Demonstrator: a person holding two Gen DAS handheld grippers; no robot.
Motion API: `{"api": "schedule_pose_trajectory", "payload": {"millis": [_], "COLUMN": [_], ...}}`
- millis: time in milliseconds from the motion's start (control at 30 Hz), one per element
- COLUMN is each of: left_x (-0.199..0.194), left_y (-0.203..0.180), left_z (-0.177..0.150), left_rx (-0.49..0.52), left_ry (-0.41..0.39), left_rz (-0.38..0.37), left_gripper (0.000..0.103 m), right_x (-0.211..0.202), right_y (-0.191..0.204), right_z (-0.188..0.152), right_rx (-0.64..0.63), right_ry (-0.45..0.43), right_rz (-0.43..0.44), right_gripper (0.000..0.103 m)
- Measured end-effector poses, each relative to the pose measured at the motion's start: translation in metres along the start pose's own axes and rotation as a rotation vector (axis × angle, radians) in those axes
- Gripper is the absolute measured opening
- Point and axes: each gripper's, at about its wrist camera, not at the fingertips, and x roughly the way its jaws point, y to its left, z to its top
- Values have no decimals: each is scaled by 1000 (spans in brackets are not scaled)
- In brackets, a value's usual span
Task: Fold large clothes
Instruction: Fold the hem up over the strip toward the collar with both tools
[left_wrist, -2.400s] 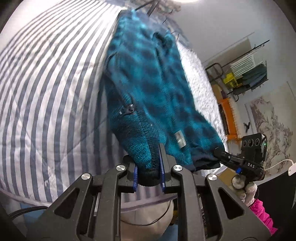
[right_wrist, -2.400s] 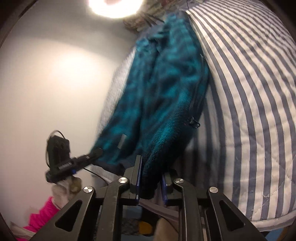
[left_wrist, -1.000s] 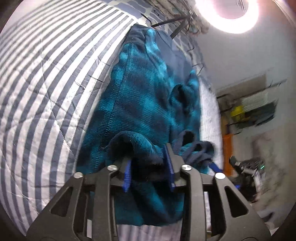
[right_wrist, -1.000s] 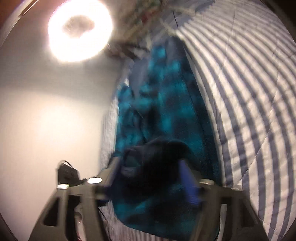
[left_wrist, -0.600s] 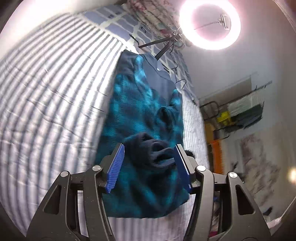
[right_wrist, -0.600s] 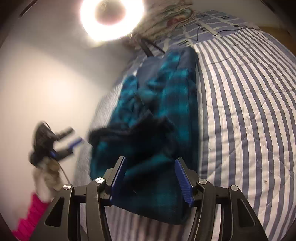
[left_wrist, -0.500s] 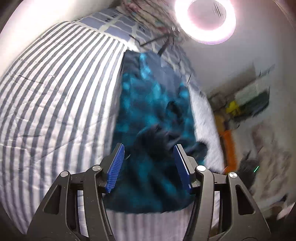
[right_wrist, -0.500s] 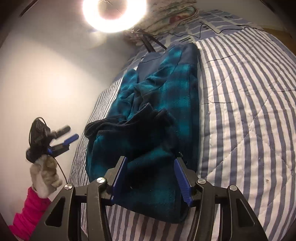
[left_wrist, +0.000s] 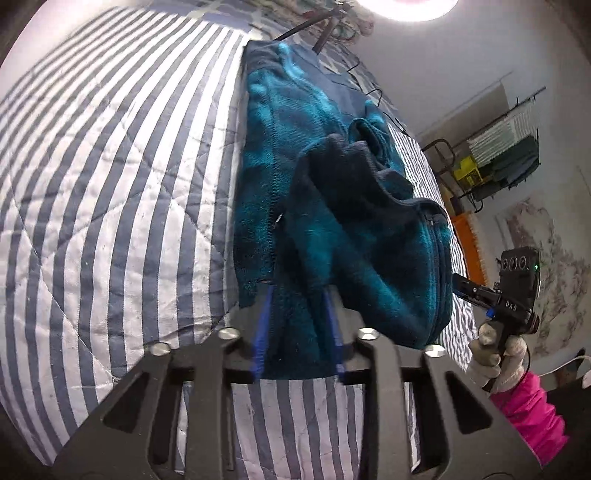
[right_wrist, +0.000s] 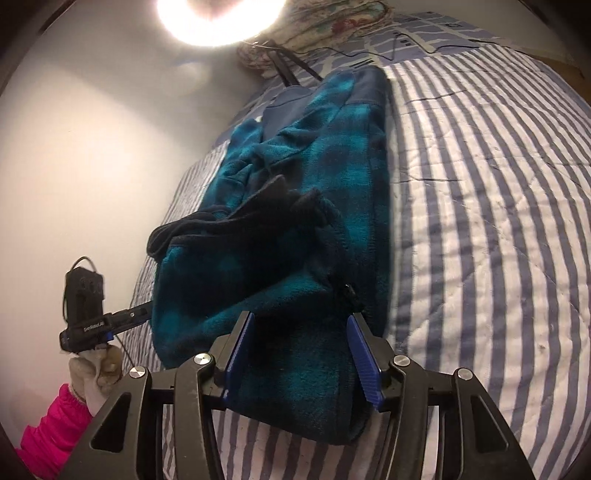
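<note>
Left gripper (left_wrist: 298, 330) has just closed onto the teal fleece (left_wrist: 354, 229); right gripper (right_wrist: 301, 354) straddles it half-open.

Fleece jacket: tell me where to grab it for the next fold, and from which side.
Grip the fleece jacket at its near folded edge, coming in low from the bed's foot. That edge is thick, lies across the striped quilt, and already sits between both grippers' fingers, so probably one corner each.

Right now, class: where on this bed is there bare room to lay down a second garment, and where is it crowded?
The striped quilt lies bare across the wide stretch beside the teal fleece jacket's long edge. It is crowded along the wall-side strip, where the jacket lies bunched, and by the pillows, where cables and stand legs sit.
</note>
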Motion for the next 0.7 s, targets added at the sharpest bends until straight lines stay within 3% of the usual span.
{"api": "schedule_pose_trajectory", "payload": {"millis": [33,100,200,233,267,333,367,433,467,500,600,700], "left_x": [-2,-11,-16,-14,-11,-11,-16,-31,-39,-43,-43,-20], "left_y": [-2,-3,0,2,6,16,18,12,6,0,-29,-51], "left_z": [1,1,1,2,2,3,4,5,6,8,14,24], "left_rx": [-8,-56,-74,-55,-58,-94,-101,-60,-28,2,128,215], "left_ry": [-3,-14,-28,-40,-41,-40,-52,-104,-125,-133,-124,-72], "left_rz": [-8,-26,23,111,139,160,134,127,109,88,65,73], "left_gripper": [13,11,2,2,2,2,2,2,2,2,2,2], "right_x": [-1,1,-6,-10,-12,-7,-7,-15,-22,-30,-50,-42], "right_y": [-2,0,7,9,9,2,1,10,15,19,34,54], "right_z": [-1,-3,-9,-10,-11,-14,-16,-15,-13,-12,-7,-3], "right_rx": [3,-28,-67,-90,-111,-98,-94,-136,-162,-181,-219,-275], "right_ry": [4,25,30,27,29,58,63,57,34,3,-79,-77], "right_rz": [2,-4,-26,-54,-98,-136,-129,-150,-188,-205,-135,-52], "right_gripper": [54,23,5,4,4,4,4,16,34,36,35,33]}}
